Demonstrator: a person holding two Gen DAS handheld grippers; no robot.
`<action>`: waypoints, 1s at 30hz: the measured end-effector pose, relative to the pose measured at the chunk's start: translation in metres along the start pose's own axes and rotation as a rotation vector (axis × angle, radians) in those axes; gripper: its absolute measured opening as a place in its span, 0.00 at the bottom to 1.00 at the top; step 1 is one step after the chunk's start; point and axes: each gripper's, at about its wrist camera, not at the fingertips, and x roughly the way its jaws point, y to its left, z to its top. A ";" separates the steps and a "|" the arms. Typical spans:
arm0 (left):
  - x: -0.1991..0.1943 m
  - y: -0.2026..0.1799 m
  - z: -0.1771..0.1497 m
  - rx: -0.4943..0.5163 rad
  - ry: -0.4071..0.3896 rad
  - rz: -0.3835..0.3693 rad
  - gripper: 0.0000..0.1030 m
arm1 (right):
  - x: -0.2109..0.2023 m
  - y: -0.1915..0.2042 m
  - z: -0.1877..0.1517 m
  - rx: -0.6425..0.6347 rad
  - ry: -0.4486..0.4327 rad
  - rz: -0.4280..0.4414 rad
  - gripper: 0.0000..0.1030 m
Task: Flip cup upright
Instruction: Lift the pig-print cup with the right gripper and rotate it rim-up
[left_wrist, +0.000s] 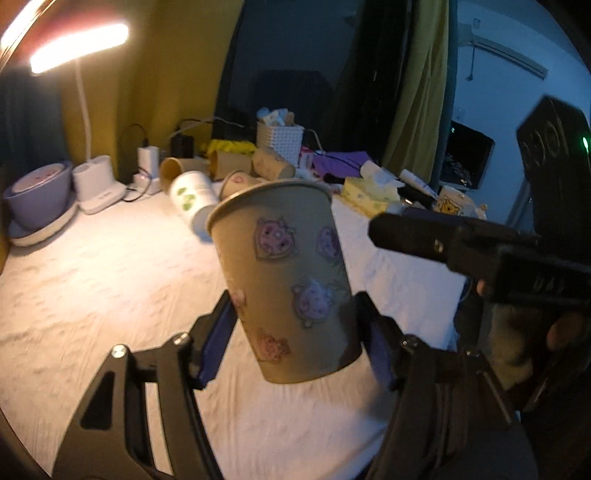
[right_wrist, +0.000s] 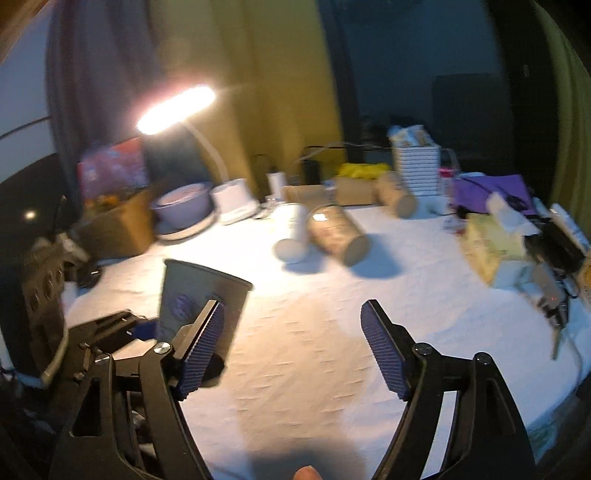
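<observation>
Two fingers, left: the left gripper (left_wrist: 295, 325) has its blue-padded fingers (left_wrist: 216, 339) pressed against both sides of the cup (left_wrist: 288, 280), near its lower half.
Cup: brown paper, printed with pink and purple cartoon figures, held above the bench with its rim up and tipped a little to the left; in the right wrist view the same cup (right_wrist: 199, 299) shows at far left, partly behind the near finger.
Right fingers: the right gripper (right_wrist: 291, 343) is spread wide, its ribbed blue pads (right_wrist: 384, 350) well apart with only the cloth between them, holding nothing.
Right gripper position: just to the right of the held cup, its black finger (left_wrist: 417, 236) pointing toward the rim without touching it.
Bench: covered with a white cloth (right_wrist: 314, 332).
Other cups: a white cup (left_wrist: 192, 199) and several brown ones (right_wrist: 340, 232) lie on their sides farther back.
Back left: a lit desk lamp (left_wrist: 79, 46) on a white base, beside a lilac bowl (left_wrist: 40, 195).
Back centre: a white woven basket (left_wrist: 280, 142).
Right side: a tissue box (left_wrist: 369, 195) among blurred clutter.
</observation>
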 end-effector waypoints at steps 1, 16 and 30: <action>-0.009 0.002 -0.006 0.000 -0.014 0.007 0.63 | -0.002 0.009 0.000 -0.001 0.006 0.028 0.77; -0.051 -0.012 -0.063 0.174 -0.142 0.099 0.63 | 0.019 0.064 -0.016 0.039 0.158 0.338 0.78; -0.050 -0.018 -0.071 0.220 -0.189 0.028 0.64 | 0.041 0.056 -0.025 0.102 0.252 0.469 0.77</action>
